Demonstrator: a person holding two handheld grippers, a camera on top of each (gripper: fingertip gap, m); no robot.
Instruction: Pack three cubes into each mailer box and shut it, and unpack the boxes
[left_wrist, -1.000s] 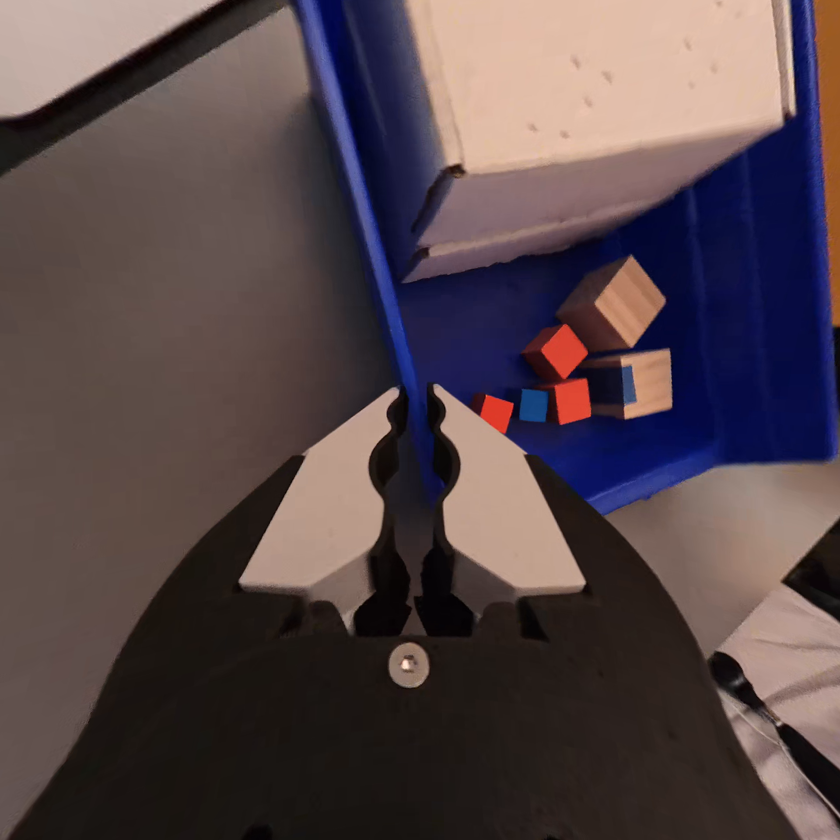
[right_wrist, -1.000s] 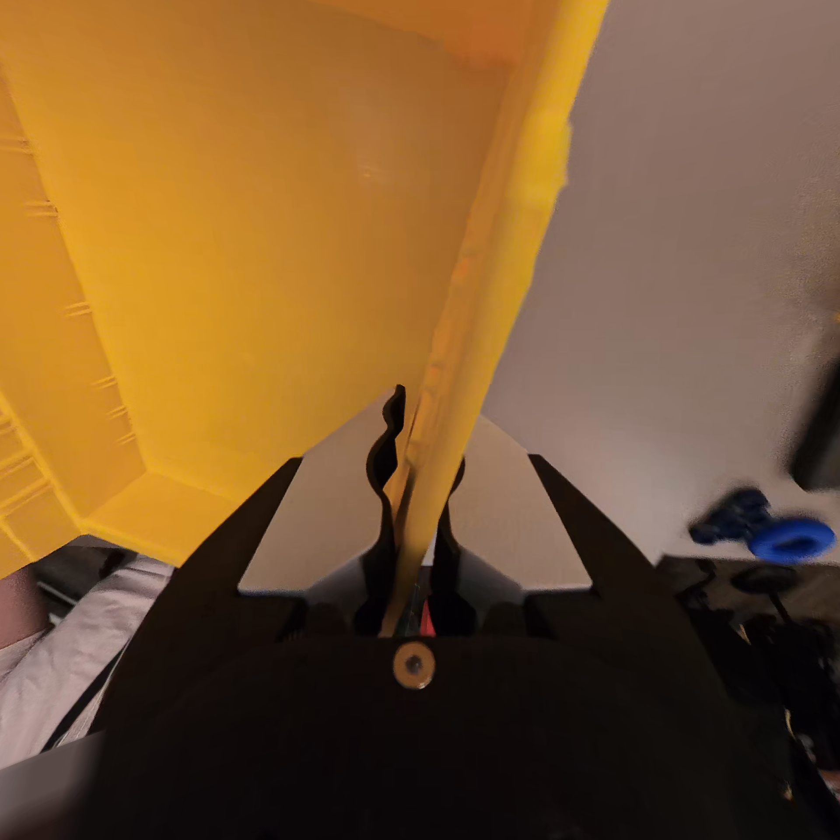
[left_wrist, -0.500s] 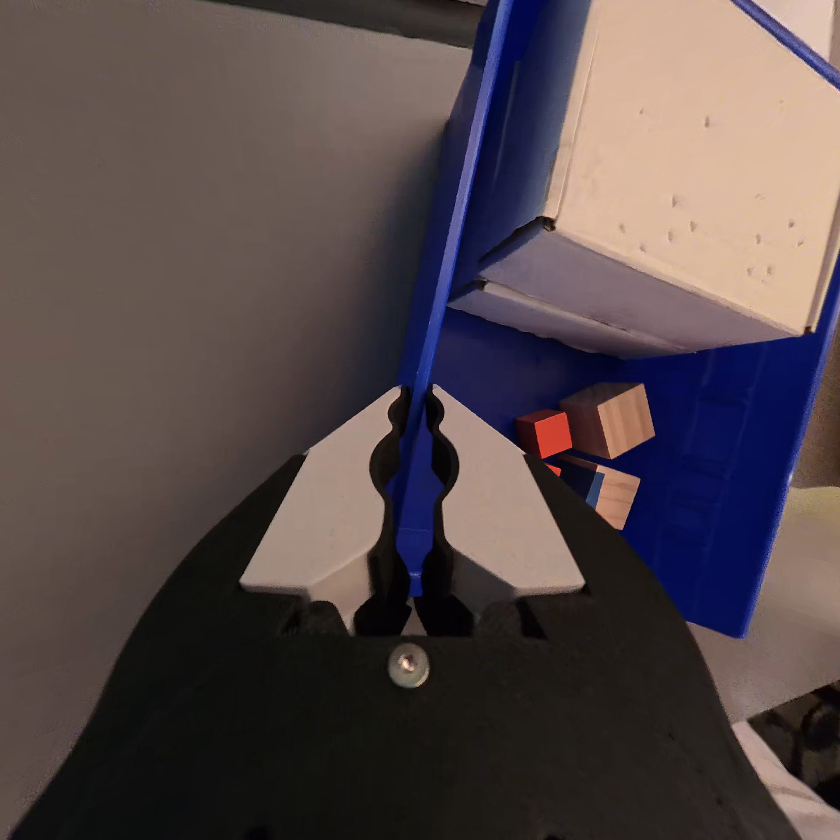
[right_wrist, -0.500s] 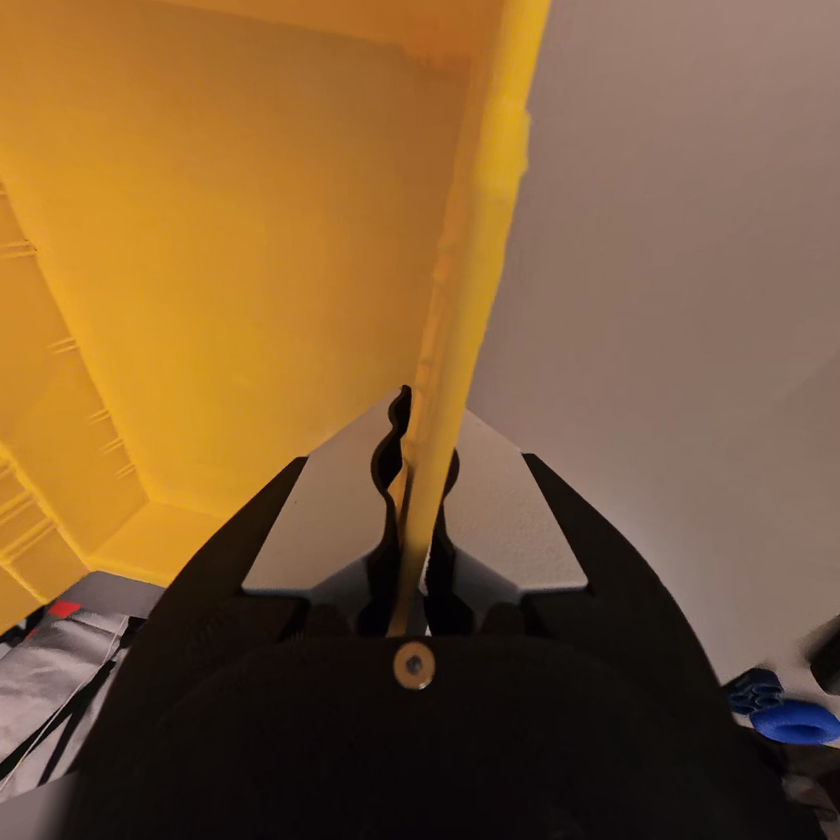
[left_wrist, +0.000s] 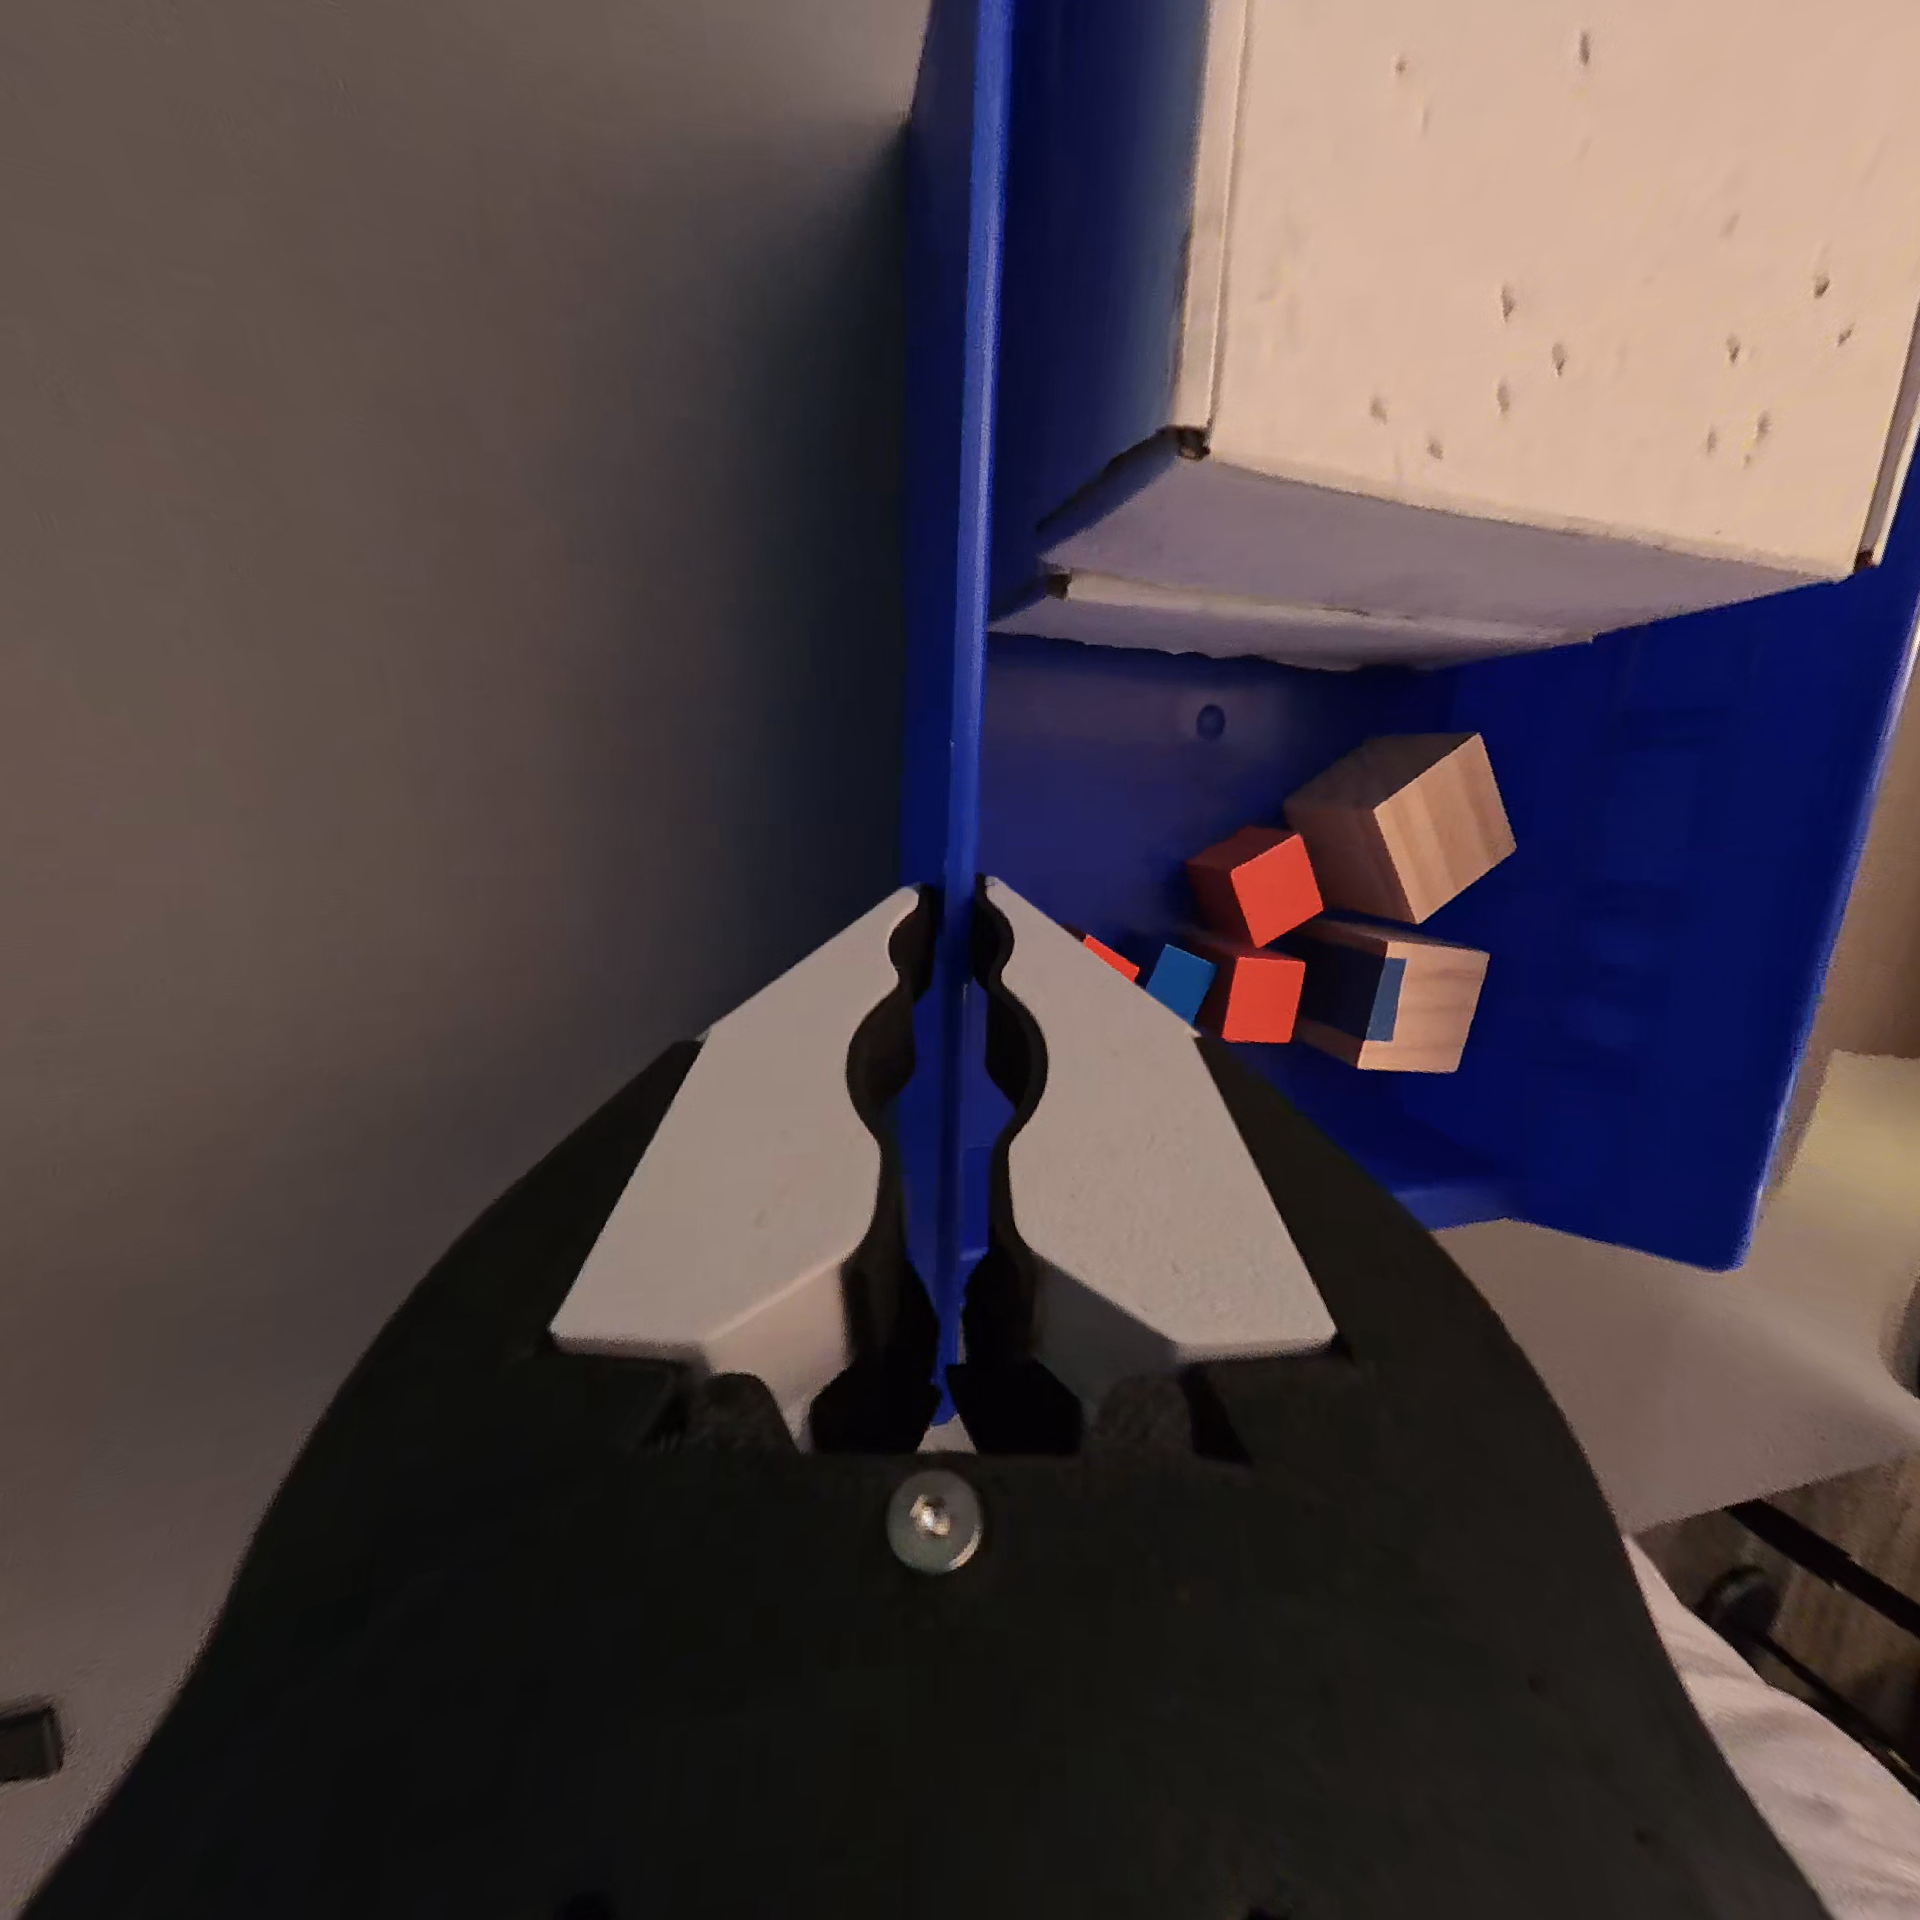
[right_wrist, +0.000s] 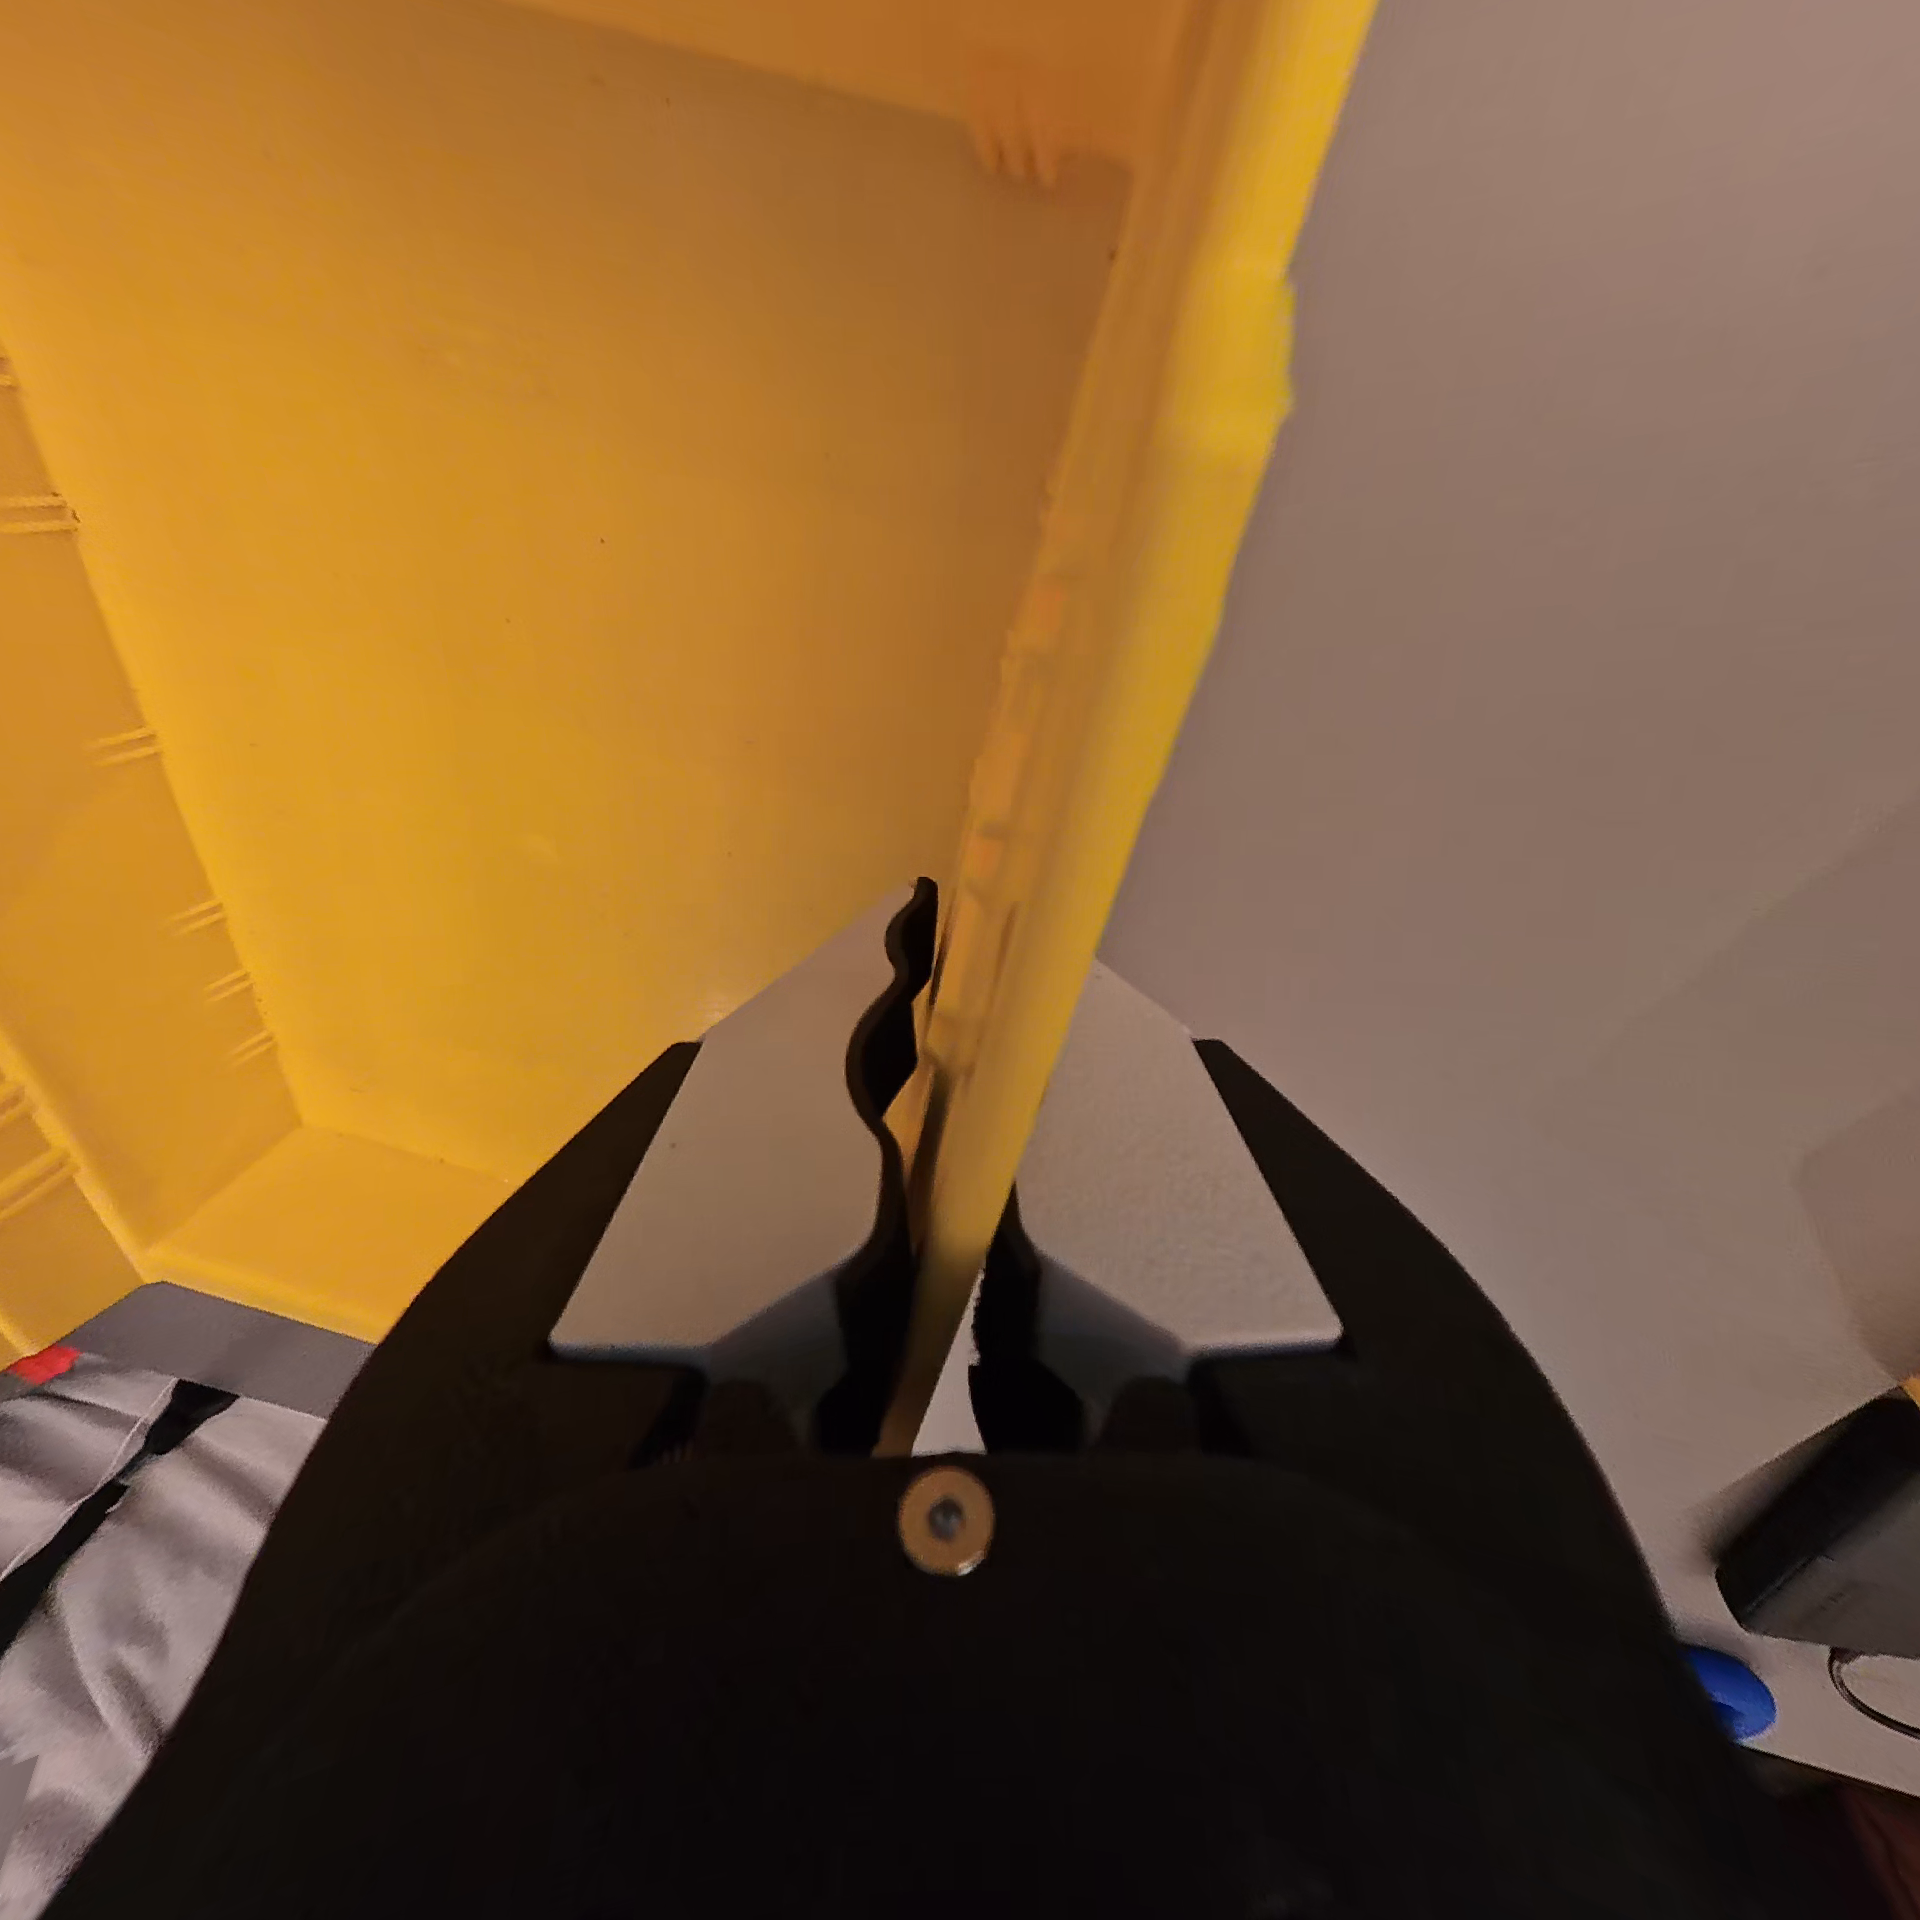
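My left gripper (left_wrist: 954, 888) is shut on the left wall of a blue bin (left_wrist: 961, 520). In the bin a closed white mailer box (left_wrist: 1538, 270) fills the far part. Near its front lie several small cubes: two wooden ones (left_wrist: 1403, 826), red ones (left_wrist: 1252, 883) and a blue one (left_wrist: 1179, 982). My right gripper (right_wrist: 987, 894) is shut on the right wall of a yellow bin (right_wrist: 1122, 727). The yellow bin's floor (right_wrist: 571, 520) shows nothing in it.
Both bins sit over a grey table (left_wrist: 416, 623). A black box (right_wrist: 1829, 1527) and a blue object (right_wrist: 1730, 1704) lie at the right edge of the right wrist view. Grey fabric (right_wrist: 94, 1486) shows at its lower left. Spacing between my two grippers at the tips: around 70 cm.
The left view has swung so the blue bin's wall now runs straight up the frame and the cubes lie closer. The yellow bin has shifted slightly; both grips hold.
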